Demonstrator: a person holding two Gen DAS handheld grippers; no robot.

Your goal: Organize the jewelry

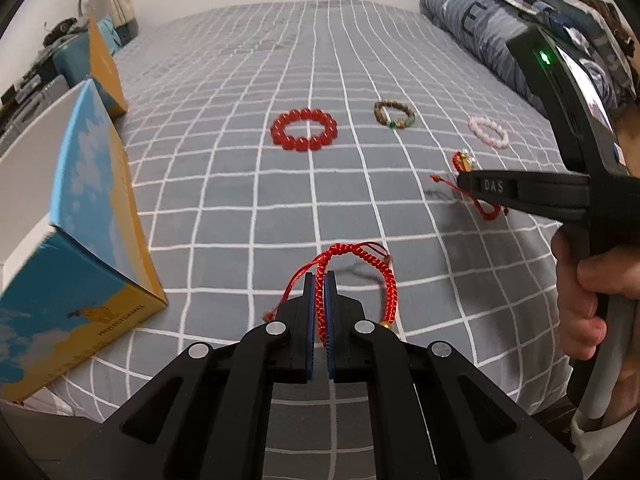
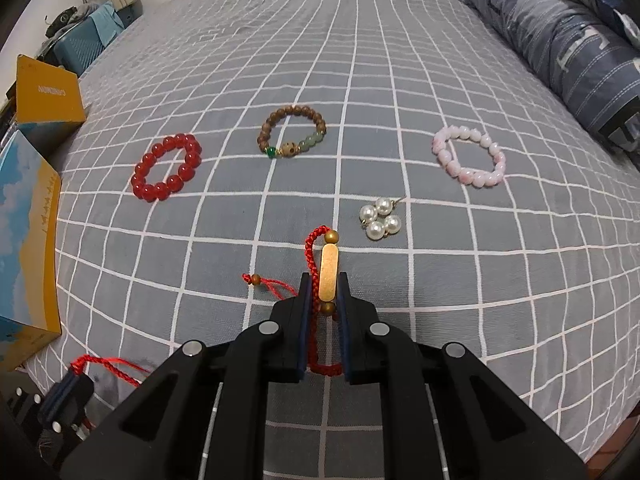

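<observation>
My left gripper [image 1: 320,278] is shut on a red braided cord bracelet [image 1: 392,288]; the loop hangs off its tips just above the grey checked bedspread [image 1: 240,200]. The right gripper [image 2: 324,277] is shut on a second red cord bracelet with a gold bar [image 2: 329,272]. From the left wrist view, the right gripper [image 1: 460,182] sits to the right with that cord [image 1: 486,210] dangling. The right wrist view shows the left gripper [image 2: 74,376] low on the left. Farther back lie a red bead bracelet [image 2: 168,167], a brown wooden one [image 2: 294,136] and a pink one [image 2: 470,156].
A pearl cluster [image 2: 380,218] lies just beyond the right gripper. A blue and yellow box [image 1: 80,240] stands at the bed's left edge, with a yellow box [image 2: 48,96] behind it. A folded blue quilt [image 2: 560,40] lines the right side. A hand [image 1: 580,304] grips the right handle.
</observation>
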